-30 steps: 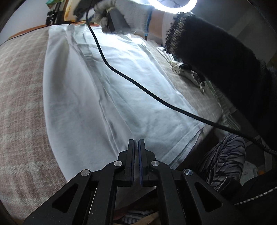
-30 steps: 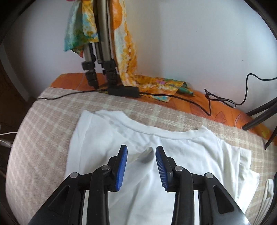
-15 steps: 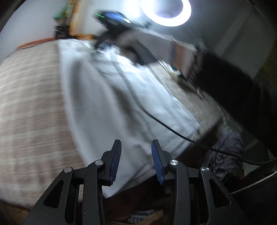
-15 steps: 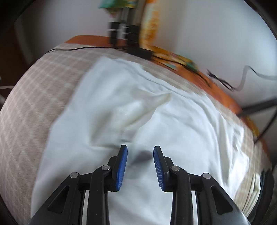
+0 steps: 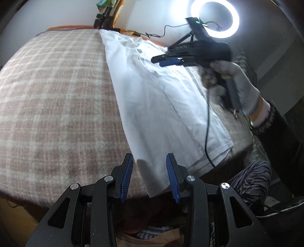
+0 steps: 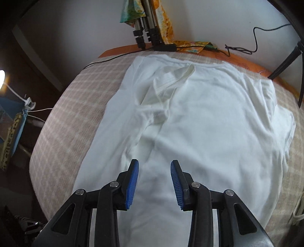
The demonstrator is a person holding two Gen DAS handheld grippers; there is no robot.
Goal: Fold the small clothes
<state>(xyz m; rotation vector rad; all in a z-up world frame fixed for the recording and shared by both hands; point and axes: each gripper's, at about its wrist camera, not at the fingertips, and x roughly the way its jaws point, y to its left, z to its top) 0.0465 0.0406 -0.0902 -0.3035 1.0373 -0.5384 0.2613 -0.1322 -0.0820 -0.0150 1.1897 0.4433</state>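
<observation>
On the checked blanket (image 5: 57,91) lies a white T-shirt (image 6: 199,123), neck at 12 o'clock. Left gripper (image 5: 149,173) and right gripper (image 6: 154,182) are both spread wide, holding nothing.

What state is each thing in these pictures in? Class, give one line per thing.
Left hand-held gripper: open, holding nothing, at the shirt's near hem.
Right hand-held gripper: open, empty, above the shirt.
White cotton T-shirt: spread flat on the blanket, left side folded inward, wrinkled near the collar.
Round white ring light: switched on.
Beige checked blanket: lying flat.
</observation>
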